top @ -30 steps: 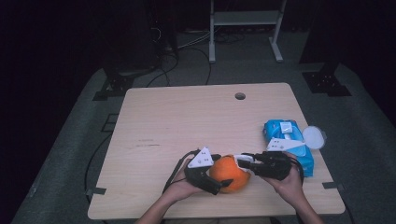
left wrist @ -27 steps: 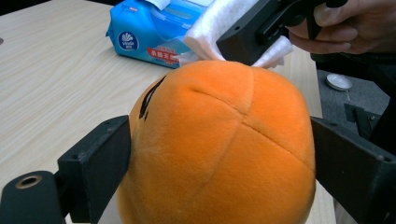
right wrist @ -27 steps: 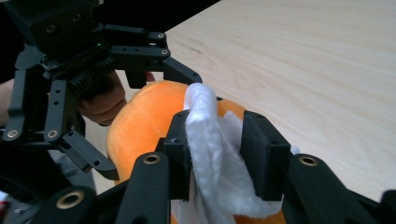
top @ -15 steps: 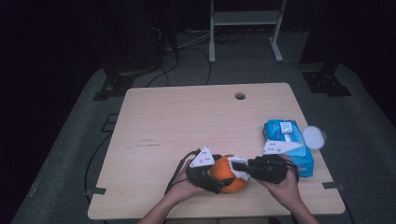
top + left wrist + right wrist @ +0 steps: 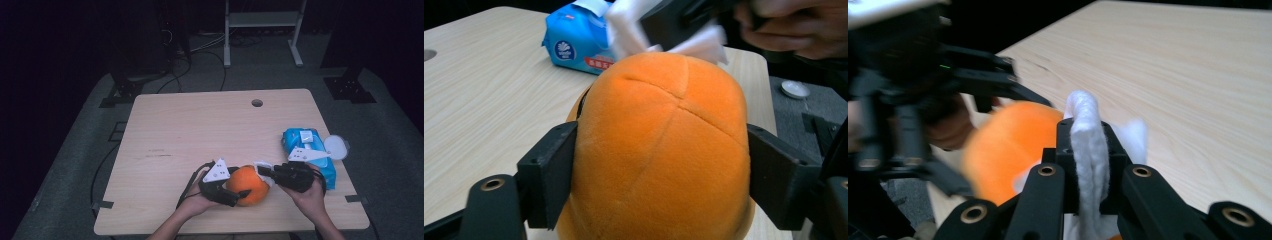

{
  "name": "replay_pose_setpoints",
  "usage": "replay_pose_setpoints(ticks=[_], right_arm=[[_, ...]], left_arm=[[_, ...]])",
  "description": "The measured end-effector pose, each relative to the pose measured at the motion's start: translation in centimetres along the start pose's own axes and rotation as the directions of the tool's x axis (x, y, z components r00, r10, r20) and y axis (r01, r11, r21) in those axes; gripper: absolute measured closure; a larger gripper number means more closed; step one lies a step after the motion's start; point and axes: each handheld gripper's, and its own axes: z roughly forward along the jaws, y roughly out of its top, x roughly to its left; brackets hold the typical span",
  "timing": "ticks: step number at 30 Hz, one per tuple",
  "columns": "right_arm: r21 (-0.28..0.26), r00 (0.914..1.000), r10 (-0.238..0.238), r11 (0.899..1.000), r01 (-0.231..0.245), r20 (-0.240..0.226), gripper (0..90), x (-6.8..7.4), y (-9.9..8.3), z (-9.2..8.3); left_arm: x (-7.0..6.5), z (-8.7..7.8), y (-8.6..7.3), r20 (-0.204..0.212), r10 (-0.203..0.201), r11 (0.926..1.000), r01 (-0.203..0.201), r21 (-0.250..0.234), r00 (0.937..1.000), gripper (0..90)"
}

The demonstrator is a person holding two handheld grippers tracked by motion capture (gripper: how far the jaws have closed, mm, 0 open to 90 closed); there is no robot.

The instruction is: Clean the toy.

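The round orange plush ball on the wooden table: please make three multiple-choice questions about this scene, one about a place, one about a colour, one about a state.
1. Where does the blue soft pack of wipes lie on the light wooden table?
A. near its right edge
B. at its far left corner
C. in its middle

2. What colour is the folded wipe in the right hand-held gripper?
A. white
B. green
C. black

3. How does the left hand-held gripper stand to the round orange plush ball?
A. open beside it
B. closed on its two sides
C. lying under it

Answers: 1 A, the high view shows the pack by the right edge. 2 A, the right gripper view shows white cloth between the jaws. 3 B, both jaws press the ball's sides.
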Motion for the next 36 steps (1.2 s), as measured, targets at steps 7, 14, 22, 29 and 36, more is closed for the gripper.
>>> replay_pose_setpoints(ticks=[7,14,22,29,36], right_arm=[[0.0,0.9938,-0.098,0.995,0.098,-0.053,83.4,2.5,0.7,0.4],[0.007,0.9992,-0.009,1.0,0.009,0.038,83.4,-0.9,-0.4,-0.2],[-0.024,0.998,-0.061,0.998,0.061,-0.013,83.4,1.4,0.4,-0.3],[-0.025,0.997,-0.071,0.997,0.07,-0.031,83.4,1.7,0.5,-0.2],[-0.007,0.9995,-0.024,1.0,0.023,-0.021,83.1,0.4,-0.4,0.5]], left_arm=[[0.0,0.0,0.0,-0.035,-0.05,0.9987,0.05,-0.008,0.9982,24.0],[0.0,0.4,-0.1,0.019,-0.01,0.9993,0.011,-0.036,0.9998,9.0],[0.2,-0.4,0.2,-0.033,-0.114,0.9927,0.113,-0.043,0.9929,27.5],[-0.1,-1.2,1.0,-0.03,-0.114,0.9932,0.113,-0.027,0.9931,23.8],[1.3,-1.7,0.5,0.06,-0.054,0.997,0.057,-0.052,0.9968,9.1]])
